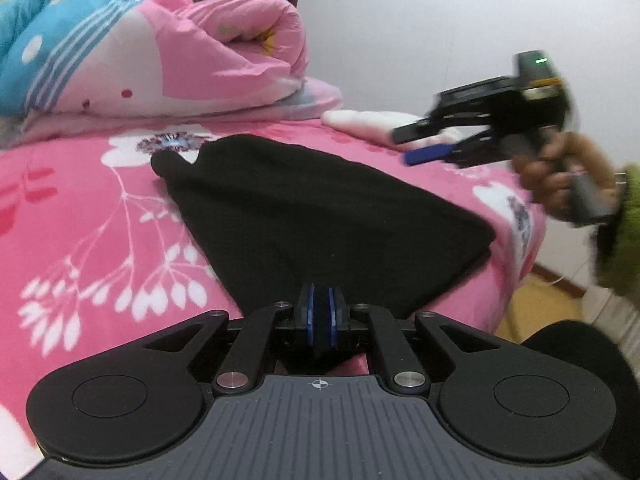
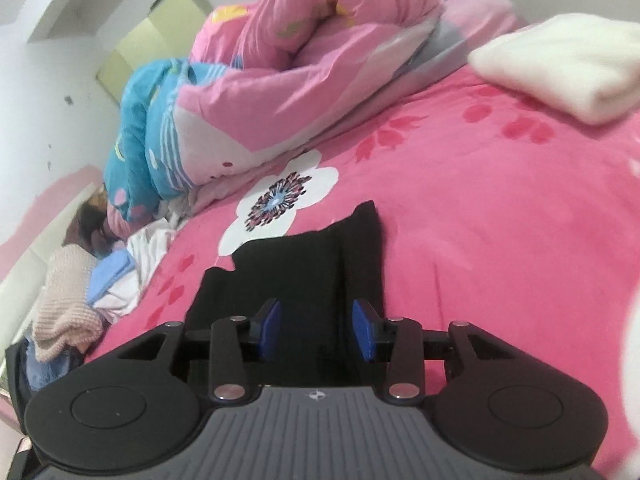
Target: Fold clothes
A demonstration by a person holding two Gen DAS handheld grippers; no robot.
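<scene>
1. While the black garment [image 1: 304,216] is lying spread across the pink flowered bedsheet [image 1: 80,208], the rolled pink and blue quilt [image 1: 132,52] is sitting behind the garment at the far left.
2. The left gripper [image 1: 320,320] is sitting at the garment's near edge, its blue pads pressed together on a fold of the black cloth.
3. The garment is stretching away from that grip, one narrow corner reaching the white flower print [image 1: 160,146] on the sheet.
4. A folded white cloth [image 1: 360,122] is resting beyond the garment, to the right of the quilt.
5. The right gripper [image 1: 430,146] is hanging above the garment's right side in a hand [image 1: 560,176] with a green sleeve [image 1: 628,224]; its jaws are standing apart with nothing between them.
6. In the right wrist view, the right gripper [image 2: 318,330] is pointing over the garment [image 2: 304,264], and its pads are not touching the cloth.
</scene>
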